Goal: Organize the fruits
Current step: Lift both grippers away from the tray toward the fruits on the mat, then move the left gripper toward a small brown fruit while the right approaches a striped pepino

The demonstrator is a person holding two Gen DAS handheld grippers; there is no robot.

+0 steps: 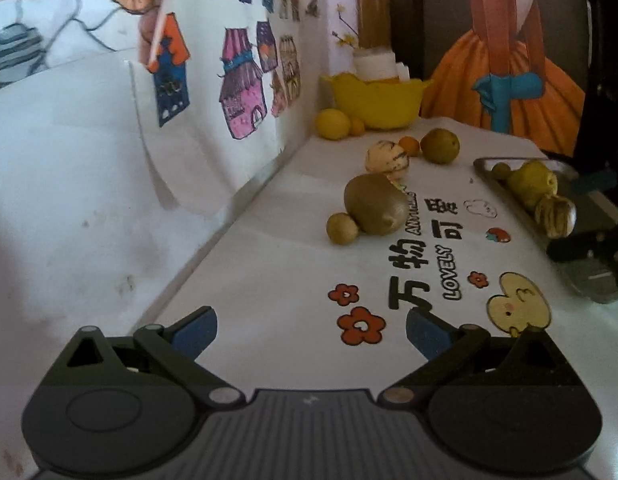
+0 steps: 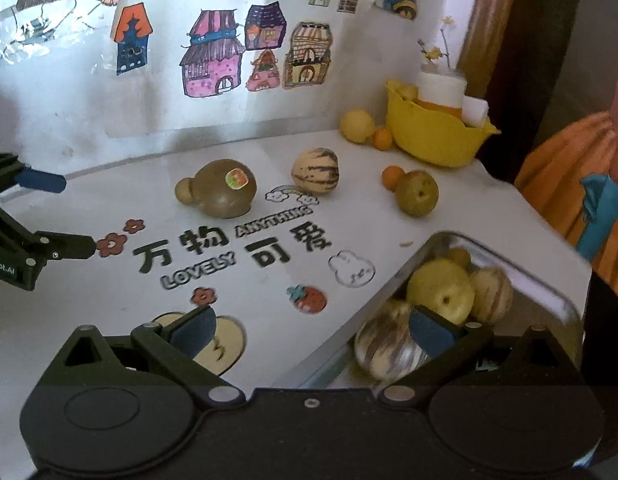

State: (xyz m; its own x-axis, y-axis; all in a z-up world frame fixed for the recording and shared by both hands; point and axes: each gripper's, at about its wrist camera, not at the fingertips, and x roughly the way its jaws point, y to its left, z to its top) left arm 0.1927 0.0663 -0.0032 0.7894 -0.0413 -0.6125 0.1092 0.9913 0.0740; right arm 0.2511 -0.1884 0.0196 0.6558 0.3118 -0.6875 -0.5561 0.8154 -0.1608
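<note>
On the table: my fruits sit on a white mat [image 2: 269, 292] with words and flowers.
Left gripper [image 1: 311, 330]: jaws wide, holding nothing, over the mat.
Right gripper [image 2: 311, 330]: jaws wide, holding nothing, above the tray's near edge.
Tray [image 2: 565, 300]: at 4 o'clock, with a yellow apple [image 2: 441, 290] and two stripy melons inside.
Kiwi [image 2: 228, 188]: near the middle, touching a small brown fruit [image 2: 185, 191].
Stripy melon [image 2: 315, 170]: at 12 o'clock.
Yellow bowl [image 2: 433, 140]: at 1 o'clock, lemon [image 2: 357, 126] beside it.
</note>
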